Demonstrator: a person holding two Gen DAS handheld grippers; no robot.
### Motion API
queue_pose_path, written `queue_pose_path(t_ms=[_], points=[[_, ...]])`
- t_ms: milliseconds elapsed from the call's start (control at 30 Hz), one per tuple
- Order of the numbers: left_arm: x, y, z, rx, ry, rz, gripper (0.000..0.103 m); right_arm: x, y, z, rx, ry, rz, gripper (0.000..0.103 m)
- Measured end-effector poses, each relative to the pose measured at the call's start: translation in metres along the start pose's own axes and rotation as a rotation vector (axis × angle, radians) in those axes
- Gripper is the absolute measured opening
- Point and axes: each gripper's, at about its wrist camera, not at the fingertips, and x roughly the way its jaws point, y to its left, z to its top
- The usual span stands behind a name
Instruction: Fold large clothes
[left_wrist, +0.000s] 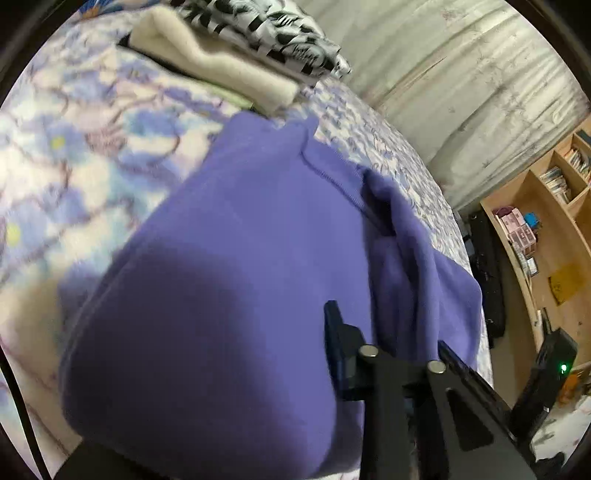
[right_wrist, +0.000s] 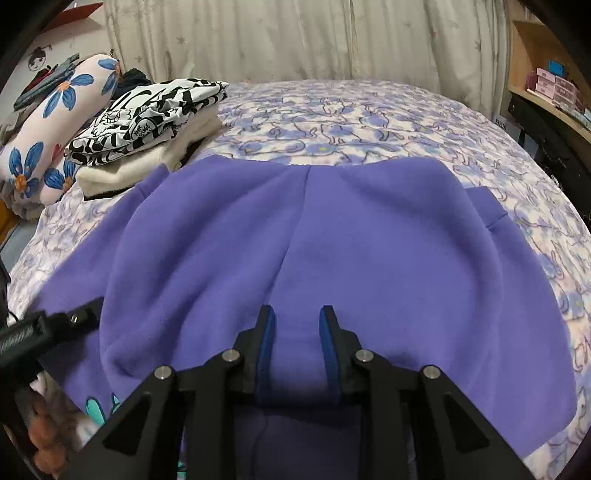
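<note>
A large purple sweatshirt (right_wrist: 332, 236) lies spread on the bed, partly folded over itself; it also fills the left wrist view (left_wrist: 229, 280). My right gripper (right_wrist: 297, 317) is open, its blue-padded fingers a hand's width apart just above the near part of the cloth. My left gripper (left_wrist: 384, 325) hangs over the sweatshirt's right side, fingers apart with a fold of cloth lying between them. It also shows at the left edge of the right wrist view (right_wrist: 79, 314). A turquoise print (right_wrist: 98, 406) peeks from under the near left edge.
The bed has a purple cat-print cover (right_wrist: 351, 122). A stack of folded clothes, black-and-white on cream (right_wrist: 147, 122), sits at the far left, next to a flowered pillow (right_wrist: 48, 136). Curtains (right_wrist: 295, 37) hang behind. Wooden shelves (left_wrist: 546, 229) stand to the right.
</note>
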Motion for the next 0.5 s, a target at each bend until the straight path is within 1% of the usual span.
queue_pose_path(t_ms=[33, 100, 133, 200, 267, 300, 333, 367, 433, 500], points=[[-0.004, -0.009, 0.000, 0.034, -0.026, 0.010, 0.019, 0.000, -0.001, -0.001, 0.003, 0.000, 0.005, 0.025], [-0.016, -0.038, -0.002, 0.157, -0.100, 0.047, 0.017, -0.001, -0.004, -0.003, 0.020, 0.003, 0.027, 0.025], [-0.022, -0.056, -0.003, 0.216, -0.136, 0.049, 0.016, -0.002, -0.007, -0.004, 0.030, 0.005, 0.039, 0.025], [-0.031, -0.093, -0.001, 0.310, -0.182, 0.028, 0.016, -0.006, -0.015, -0.009, 0.064, 0.003, 0.068, 0.025], [-0.037, -0.127, 0.002, 0.398, -0.202, 0.007, 0.016, -0.009, -0.024, -0.013, 0.110, 0.001, 0.099, 0.025], [-0.041, -0.148, -0.001, 0.453, -0.208, -0.008, 0.016, -0.012, -0.028, -0.014, 0.128, 0.002, 0.112, 0.025], [-0.041, -0.163, -0.003, 0.489, -0.207, -0.026, 0.016, -0.015, -0.034, -0.016, 0.158, 0.005, 0.133, 0.025], [-0.041, -0.184, -0.007, 0.528, -0.206, -0.059, 0.016, -0.021, -0.044, -0.019, 0.197, 0.009, 0.165, 0.025], [-0.039, -0.218, -0.016, 0.603, -0.208, -0.099, 0.016, -0.031, -0.065, -0.023, 0.269, 0.016, 0.226, 0.025], [-0.035, -0.252, -0.030, 0.710, -0.204, -0.116, 0.016, -0.043, -0.094, -0.030, 0.359, 0.036, 0.284, 0.025]])
